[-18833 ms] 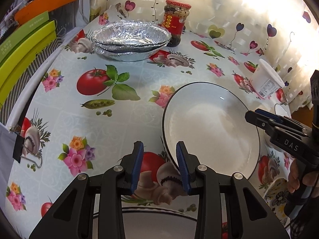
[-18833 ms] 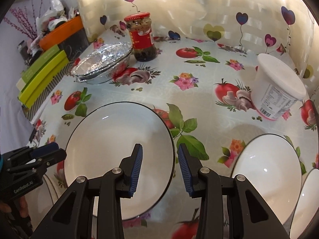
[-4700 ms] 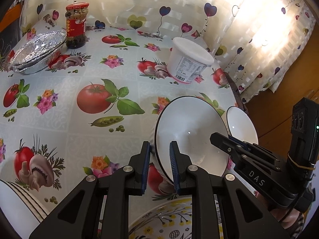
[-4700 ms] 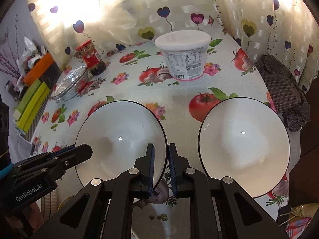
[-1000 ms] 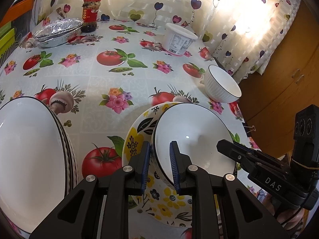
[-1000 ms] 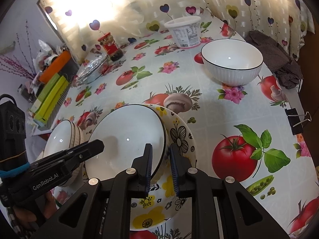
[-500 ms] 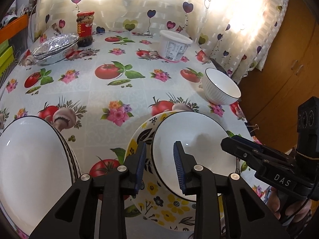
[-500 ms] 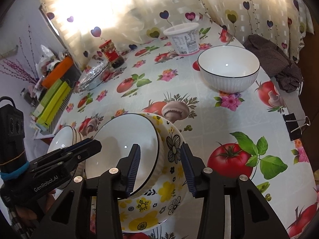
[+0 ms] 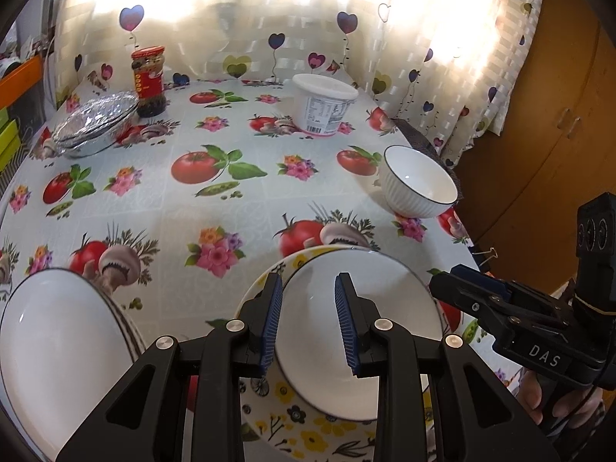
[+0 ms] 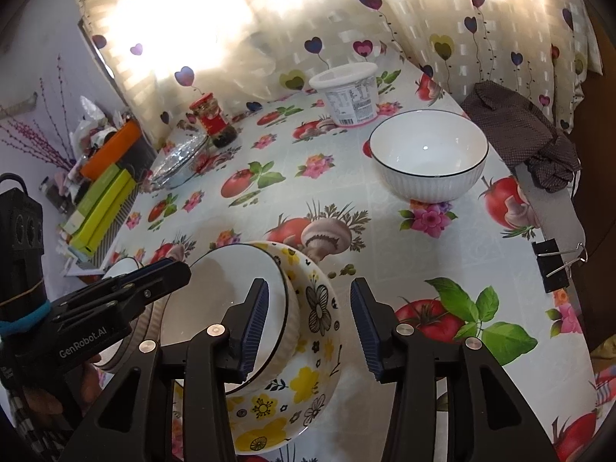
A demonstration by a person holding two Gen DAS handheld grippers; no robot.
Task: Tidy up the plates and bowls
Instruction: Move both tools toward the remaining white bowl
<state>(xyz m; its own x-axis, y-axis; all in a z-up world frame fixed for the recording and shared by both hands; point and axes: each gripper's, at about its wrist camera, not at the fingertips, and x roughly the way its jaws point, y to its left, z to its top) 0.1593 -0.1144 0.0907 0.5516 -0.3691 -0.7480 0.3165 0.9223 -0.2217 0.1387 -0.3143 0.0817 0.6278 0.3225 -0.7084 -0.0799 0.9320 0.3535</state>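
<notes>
Where they pinched its rim, both hand-held grippers (image 9: 308,321) (image 10: 308,325) now gape off the white bowl (image 9: 358,331).

daylight comes through the heart-print curtain (image 9: 269,30) at the back and blows out to white patches in both views. the tablecloth (image 9: 238,192) is evenly lit, with soft shadows on the near side of the ribbed white bowl (image 10: 429,161) and the white tub (image 9: 323,104). small glare spots sit inside the bowls. fisheye bends straight lines at the rim; the corners go black. the curtain in the right wrist view looks slightly smeared.
</notes>
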